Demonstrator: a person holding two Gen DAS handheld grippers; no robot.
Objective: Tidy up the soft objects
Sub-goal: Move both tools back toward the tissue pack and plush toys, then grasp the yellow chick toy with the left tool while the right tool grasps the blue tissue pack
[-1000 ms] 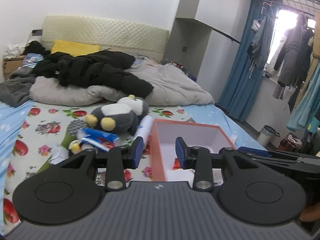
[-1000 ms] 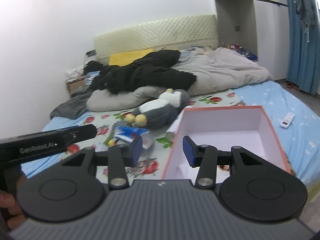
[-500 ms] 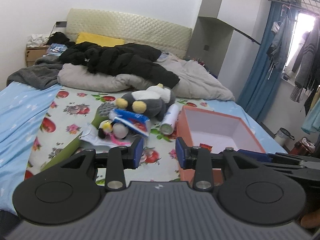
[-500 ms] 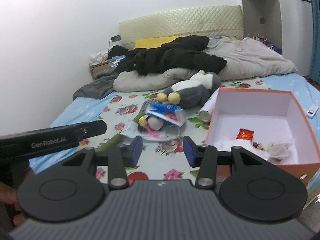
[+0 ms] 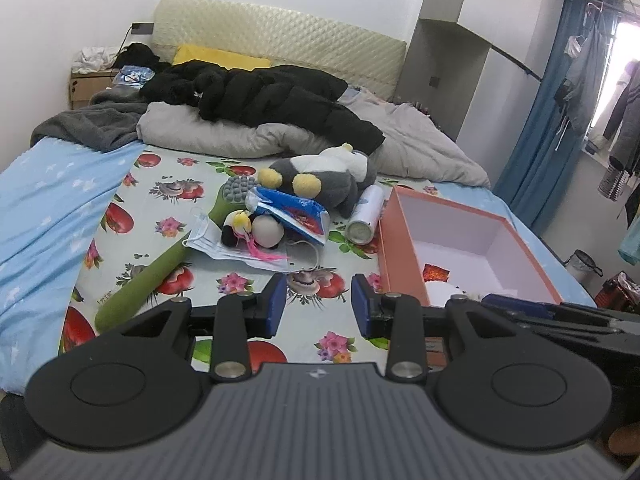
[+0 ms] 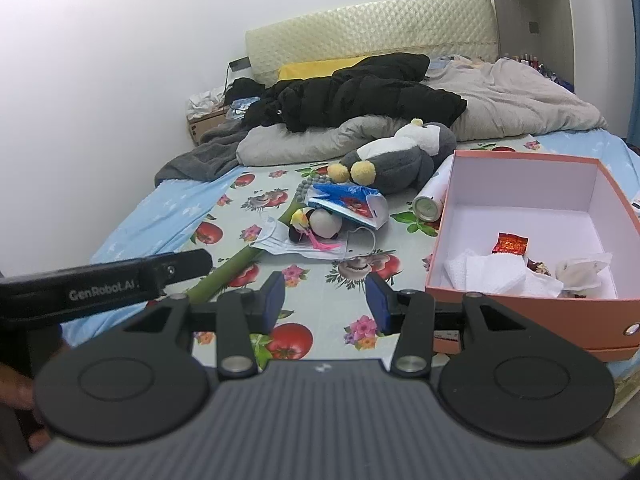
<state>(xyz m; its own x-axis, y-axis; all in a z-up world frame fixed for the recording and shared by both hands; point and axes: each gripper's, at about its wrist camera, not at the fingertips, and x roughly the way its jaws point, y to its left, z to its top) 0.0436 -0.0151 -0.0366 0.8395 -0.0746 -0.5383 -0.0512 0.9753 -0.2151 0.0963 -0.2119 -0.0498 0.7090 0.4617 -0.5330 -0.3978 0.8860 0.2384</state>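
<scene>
A grey and white plush penguin [image 5: 320,178] [image 6: 400,156] lies on the floral sheet. A small black and white plush [image 5: 256,230] [image 6: 318,224] rests on a face mask [image 5: 236,252] [image 6: 296,246] beside a blue packet [image 5: 292,210] [image 6: 348,200]. An orange box [image 5: 400,248] [image 6: 520,304] stands to the right and holds tissues [image 6: 492,274] and a red wrapper [image 6: 510,244]. My left gripper [image 5: 319,306] and right gripper [image 6: 325,304] are both open and empty, held above the near part of the bed, short of the pile.
A green massage stick [image 5: 160,268] [image 6: 232,268] lies left of the pile. A white can [image 5: 364,220] [image 6: 432,196] lies by the box. Black jacket [image 5: 264,92], grey duvet [image 5: 408,136] and headboard [image 5: 280,40] are behind. A blue curtain [image 5: 548,100] hangs right.
Both grippers have pulled back and lifted, so the pile and box look farther off and more of the near bed shows. Both stay open and empty.
</scene>
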